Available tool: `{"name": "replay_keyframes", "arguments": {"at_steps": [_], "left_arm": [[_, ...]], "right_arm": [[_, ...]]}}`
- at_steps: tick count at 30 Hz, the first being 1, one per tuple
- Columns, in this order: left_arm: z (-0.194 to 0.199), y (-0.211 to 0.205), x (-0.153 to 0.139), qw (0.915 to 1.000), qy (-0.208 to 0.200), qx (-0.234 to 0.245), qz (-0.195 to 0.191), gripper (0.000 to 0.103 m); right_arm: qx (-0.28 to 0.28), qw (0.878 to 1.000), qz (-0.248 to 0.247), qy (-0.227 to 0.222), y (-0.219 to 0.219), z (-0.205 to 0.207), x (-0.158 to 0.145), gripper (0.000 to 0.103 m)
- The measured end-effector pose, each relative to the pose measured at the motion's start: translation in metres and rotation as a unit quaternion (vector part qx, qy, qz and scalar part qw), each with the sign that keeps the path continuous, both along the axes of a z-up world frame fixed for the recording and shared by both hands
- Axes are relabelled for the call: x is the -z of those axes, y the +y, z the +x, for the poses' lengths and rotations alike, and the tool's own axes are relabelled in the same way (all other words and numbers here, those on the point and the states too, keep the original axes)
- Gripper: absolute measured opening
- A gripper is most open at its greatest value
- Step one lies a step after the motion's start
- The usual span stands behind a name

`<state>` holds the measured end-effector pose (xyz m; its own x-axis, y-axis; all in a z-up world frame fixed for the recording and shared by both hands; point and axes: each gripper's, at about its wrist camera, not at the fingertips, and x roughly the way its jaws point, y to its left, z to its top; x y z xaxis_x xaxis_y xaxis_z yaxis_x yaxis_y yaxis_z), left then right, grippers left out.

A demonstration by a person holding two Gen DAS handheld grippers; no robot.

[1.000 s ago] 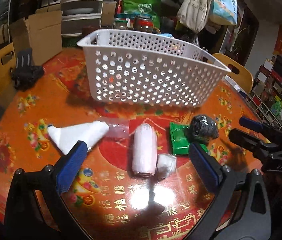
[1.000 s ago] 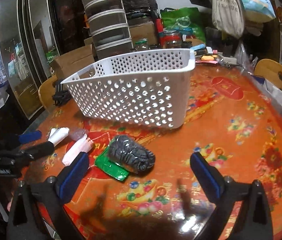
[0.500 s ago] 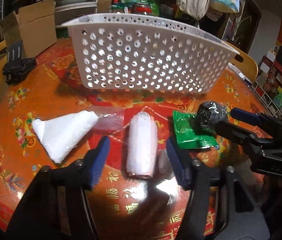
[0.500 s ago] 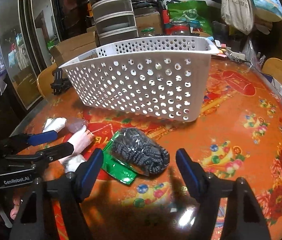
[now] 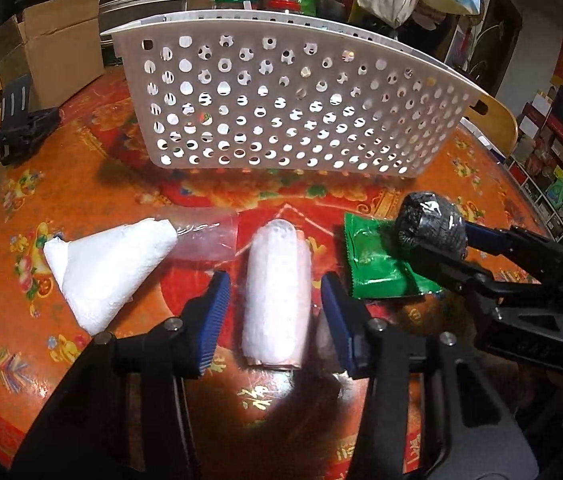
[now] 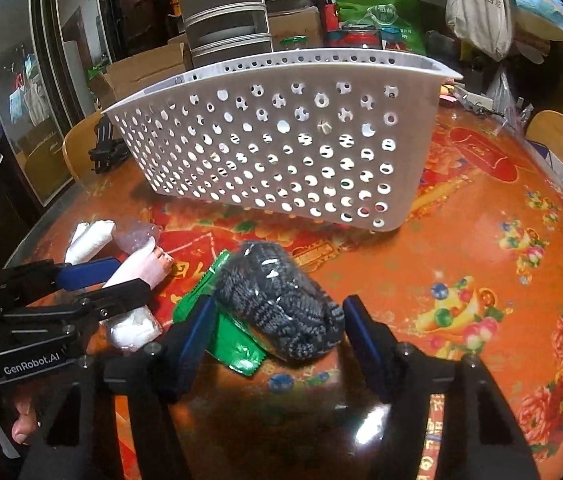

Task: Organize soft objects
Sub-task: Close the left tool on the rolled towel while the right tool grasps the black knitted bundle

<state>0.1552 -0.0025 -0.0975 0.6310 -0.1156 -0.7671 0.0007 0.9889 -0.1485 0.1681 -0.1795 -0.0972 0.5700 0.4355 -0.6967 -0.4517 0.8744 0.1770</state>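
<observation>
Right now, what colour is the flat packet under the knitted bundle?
Green, shiny foil-like packet, partly under the dark grey knitted bundle. Clearest in the left wrist view.

A round table [image 5: 473, 184] covered in a glossy orange and red floral cloth is filling most of both views. A white perforated basket [image 5: 281, 116] is sitting on it in the upper middle of the frame. Below the basket, a row of soft things is lying across the cloth: a white folded cloth [image 5: 101, 264] at left with clear wrap trailing from its tip, a pale pink roll [image 5: 277, 292] at centre, and a green packet [image 5: 377, 264] at right with a dark knitted bundle [image 5: 431, 228] resting on its upper corner. A black object [image 5: 21, 128] is lying at the left edge.
</observation>
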Motion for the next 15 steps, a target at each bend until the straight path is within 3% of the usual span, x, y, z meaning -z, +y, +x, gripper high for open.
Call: {"name": "replay_keyframes", "arguments": {"at_steps": [4,7,15], "left_arm": [[0.0019,-0.0011,0.0017,1.0,0.002,-0.002,0.003,0.044],[0.003,-0.0033,0.0035,1.0,0.005,0.002,0.006,0.031],[-0.0016,-0.0041,0.0053,1.0,-0.002,0.002,0.006,0.03]], "right_arm": [[-0.001,1.0,0.002,0.0,-0.0012,-0.0008,0.0015,0.058],[-0.001,1.0,0.004,-0.001,-0.0021,-0.0016,0.0017,0.056],[0.001,1.0,0.023,-0.006,-0.0096,-0.004,-0.0008,0.045]]}}
